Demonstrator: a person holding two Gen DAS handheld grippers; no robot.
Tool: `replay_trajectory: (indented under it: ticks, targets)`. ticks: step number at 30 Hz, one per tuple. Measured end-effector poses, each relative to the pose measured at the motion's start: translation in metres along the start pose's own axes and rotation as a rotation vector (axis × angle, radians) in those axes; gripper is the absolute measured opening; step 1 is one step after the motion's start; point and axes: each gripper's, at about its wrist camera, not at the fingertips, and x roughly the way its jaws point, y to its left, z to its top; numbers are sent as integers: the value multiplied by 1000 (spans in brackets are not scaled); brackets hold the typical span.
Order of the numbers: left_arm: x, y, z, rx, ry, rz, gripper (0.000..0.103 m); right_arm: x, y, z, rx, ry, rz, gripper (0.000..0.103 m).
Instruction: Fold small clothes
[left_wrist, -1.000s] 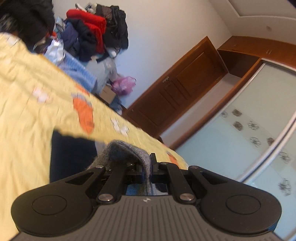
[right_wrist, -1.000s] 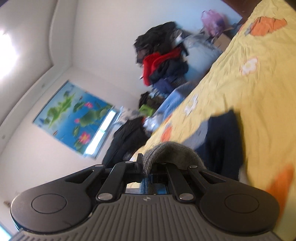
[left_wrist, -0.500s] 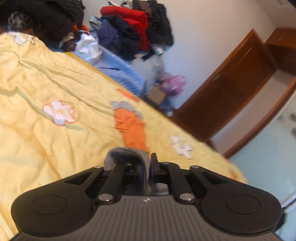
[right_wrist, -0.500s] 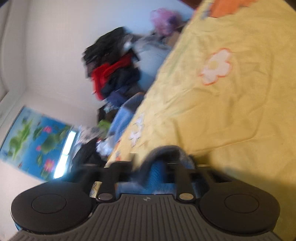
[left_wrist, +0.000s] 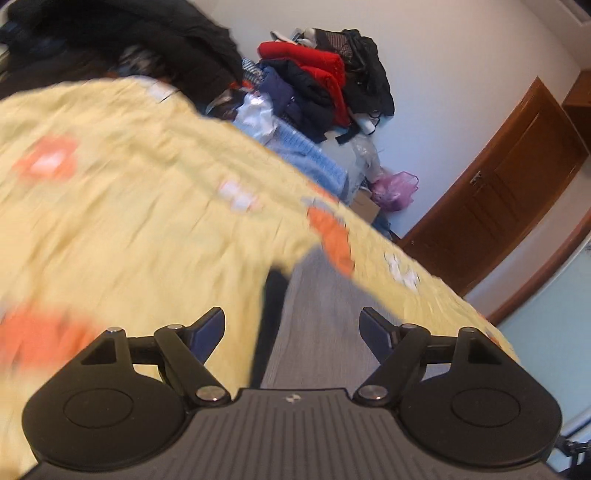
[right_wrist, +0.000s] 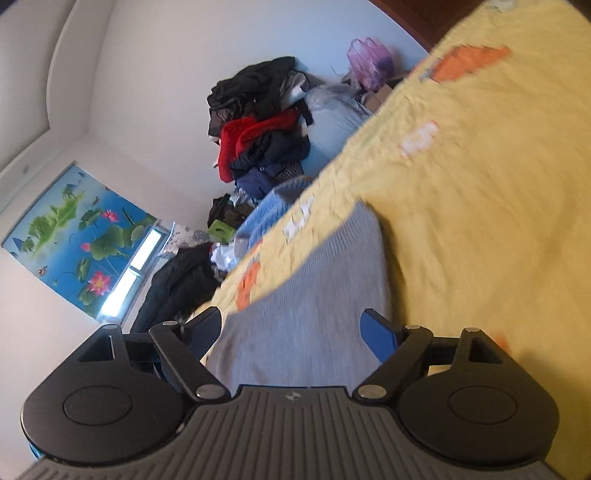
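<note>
A grey knit garment (left_wrist: 317, 317) with a dark part (left_wrist: 271, 314) along its left side lies on the yellow bedspread (left_wrist: 129, 229). My left gripper (left_wrist: 293, 328) hangs just over it, jaws opening wide, its pads clear of the cloth. In the right wrist view the same grey knit garment (right_wrist: 314, 295) stretches away from my right gripper (right_wrist: 293, 328), whose jaws are opening too, with the cloth below and between them and no pad pressing on it. Both views are blurred by motion.
A heap of red, black and navy clothes (left_wrist: 325, 77) and a blue knit (left_wrist: 314, 162) sit beyond the bed's far edge. A pink bag (left_wrist: 395, 188) lies by the wooden door (left_wrist: 498, 199). A lotus picture (right_wrist: 77, 232) hangs on the wall.
Both grippers were shut on the grey garment; now both stand wide and the garment lies spread flat on the bedspread. Both cameras swung and dipped toward the bed.
</note>
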Motion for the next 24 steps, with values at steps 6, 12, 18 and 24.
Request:
replay_trajectory:
  ticks: [6,12,18,24]
  targets:
    - [-43,42,-70,-233,72,-14,80,-49,-19,-56,126,-5,-75,85]
    - [-36,32,-87,-331,74,-95,88,-17,-7,-72,121,17,-120,93]
    - [0,19,-79,-388,100,-173,88,24,2,-63,127,-65,-130,94]
    - [19,10,-69,-336,89,-140,77,45,6,-61,74,-106,-167,83]
